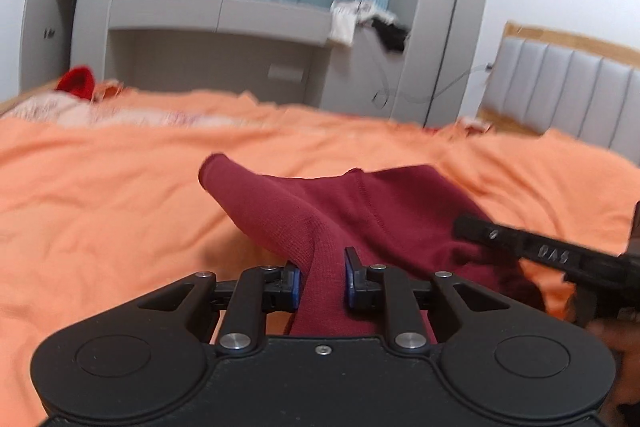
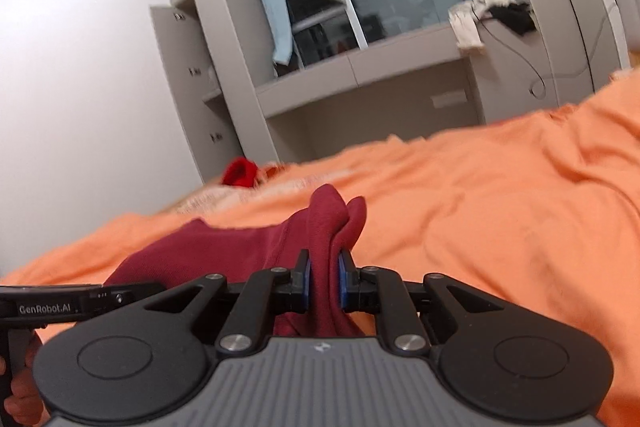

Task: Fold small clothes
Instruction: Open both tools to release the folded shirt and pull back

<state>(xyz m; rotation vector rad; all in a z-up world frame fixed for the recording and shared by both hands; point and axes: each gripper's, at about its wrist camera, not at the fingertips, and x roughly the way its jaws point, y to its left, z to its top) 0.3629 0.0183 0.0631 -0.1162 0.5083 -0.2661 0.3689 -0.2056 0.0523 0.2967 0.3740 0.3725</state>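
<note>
Had both tongs clamped on the maroon garment (image 1: 360, 203): left gripper (image 1: 322, 281) and right gripper (image 2: 324, 281), fabric bunched up over the orange bedspread (image 1: 120, 187).

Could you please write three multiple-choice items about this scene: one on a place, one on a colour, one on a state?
1. Where does the garment lie?
A. on the sheet
B. on the window ledge
C. on the floor

2. What colour is the garment?
A. blue
B. dark red
C. white

3. What is the state of the right gripper?
A. open and empty
B. shut on the garment
C. shut on a cable

Answers:
1 A: the cloth spreads over the orange sheet, partly lifted from it.
2 B: it looks dark red in both views.
3 B: a fold of the cloth sits pinched between its blue pads; the left gripper also has cloth between its pads.
</note>
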